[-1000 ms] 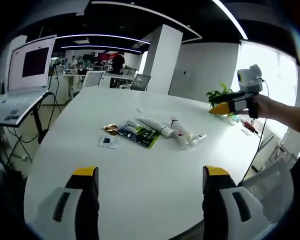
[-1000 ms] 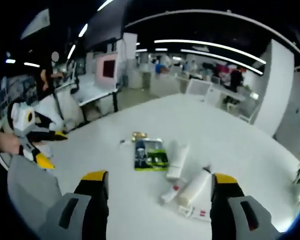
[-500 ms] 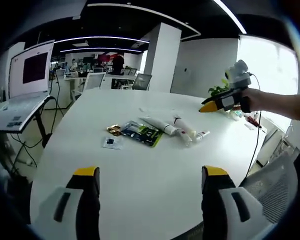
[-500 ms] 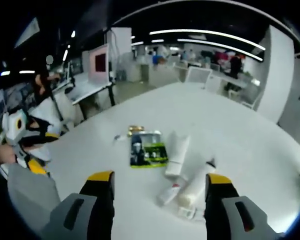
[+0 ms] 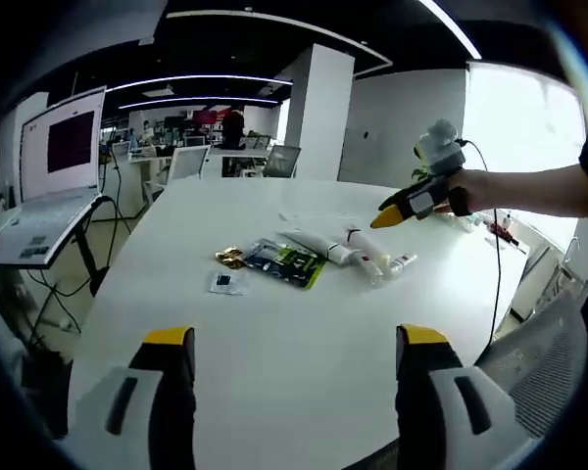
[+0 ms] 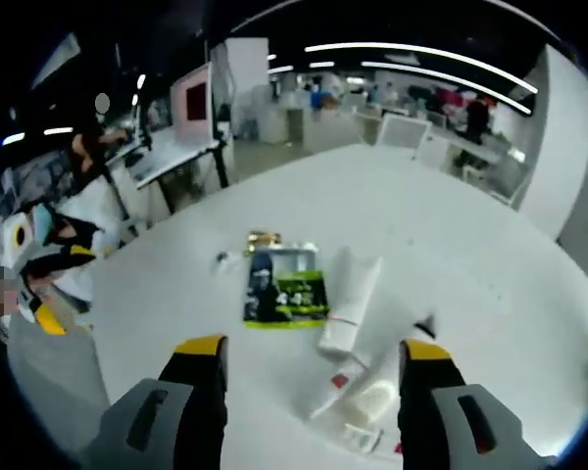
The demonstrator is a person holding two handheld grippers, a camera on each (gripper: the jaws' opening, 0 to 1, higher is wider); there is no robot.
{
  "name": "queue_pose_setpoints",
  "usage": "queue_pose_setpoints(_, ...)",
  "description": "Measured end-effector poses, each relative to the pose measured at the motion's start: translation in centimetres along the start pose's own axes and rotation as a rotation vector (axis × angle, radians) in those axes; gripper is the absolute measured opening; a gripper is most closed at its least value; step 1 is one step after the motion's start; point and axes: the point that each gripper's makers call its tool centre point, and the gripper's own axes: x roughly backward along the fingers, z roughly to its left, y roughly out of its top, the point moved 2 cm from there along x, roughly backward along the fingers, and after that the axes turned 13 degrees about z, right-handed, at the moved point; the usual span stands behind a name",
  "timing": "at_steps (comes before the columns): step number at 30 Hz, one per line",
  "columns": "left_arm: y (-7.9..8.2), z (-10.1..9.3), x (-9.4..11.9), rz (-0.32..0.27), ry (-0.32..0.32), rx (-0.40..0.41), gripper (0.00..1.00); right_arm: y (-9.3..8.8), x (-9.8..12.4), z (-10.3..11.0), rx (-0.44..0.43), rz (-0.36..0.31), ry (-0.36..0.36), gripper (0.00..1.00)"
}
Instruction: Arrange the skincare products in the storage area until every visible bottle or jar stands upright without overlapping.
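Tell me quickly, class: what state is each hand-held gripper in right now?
Left hand-held gripper: open, holding nothing, above the white table.
Right hand-held gripper: open, holding nothing, above the lying tubes.

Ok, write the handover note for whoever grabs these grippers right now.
Left gripper: open, empty, held back from the items.
Right gripper: open, empty, above the tubes, touching nothing.
On the white table: a green-and-black sachet lying flat, a large white tube beside it, and smaller tubes below the right gripper's jaws, all lying down and bunched together.
Done: nothing stands upright yet.
Left: stand up each tube, spaced apart, all kept in view.
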Motion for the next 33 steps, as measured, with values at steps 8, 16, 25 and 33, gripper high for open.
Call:
queue_pose_setpoints(8,-0.4,-0.1,-0.3,0.028,0.002,-0.014,0.78,1.0,-2.7,-1.2,-0.022,0.024,0.016,0.70)
queue_pose_setpoints(16,-0.7,-0.2,-0.6,0.050,-0.008,-0.015,0.77,1.1,-5.1,-2.4,-0.056,0.056,0.023,0.66)
queue_pose_setpoints(25,-0.8,0.1,-0.7,0.056,0.002,0.003,0.78,0.6,-7.2,-3.1,-0.069,0.115,0.019,0.62)
queue_pose_setpoints(33,-0.7,0.5,-0.6,0.045,0.010,0.020,0.78,1.1,-9.0,-3.5,-0.098,0.146,0.006,0.62)
